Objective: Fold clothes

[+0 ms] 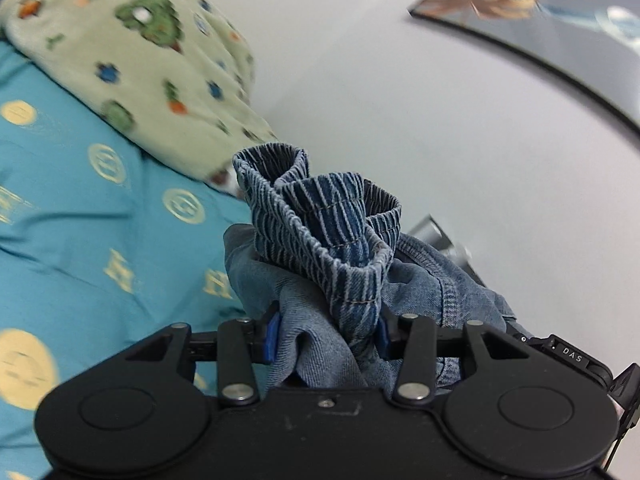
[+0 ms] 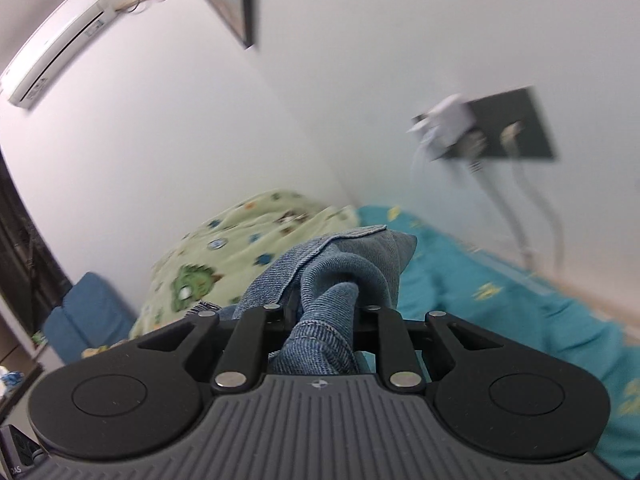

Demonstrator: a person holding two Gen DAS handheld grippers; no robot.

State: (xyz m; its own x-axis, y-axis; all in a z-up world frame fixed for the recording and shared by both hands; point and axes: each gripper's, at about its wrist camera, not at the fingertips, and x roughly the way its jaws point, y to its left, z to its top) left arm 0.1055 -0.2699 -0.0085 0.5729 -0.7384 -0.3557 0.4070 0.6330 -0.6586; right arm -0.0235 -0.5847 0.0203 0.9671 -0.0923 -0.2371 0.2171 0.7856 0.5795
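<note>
A blue denim garment with a striped ribbed band is bunched between the fingers of my left gripper, which is shut on it. My right gripper is shut on another fold of the same denim garment. Both grippers hold the cloth raised above a bed with a teal sheet. The fingertips are hidden by the bunched cloth in both views.
A pale green blanket with cartoon prints lies heaped on the teal sheet. A white wall stands behind, with a framed picture, an air conditioner and a dark wall panel with plugs and cables. A blue seat stands at the left.
</note>
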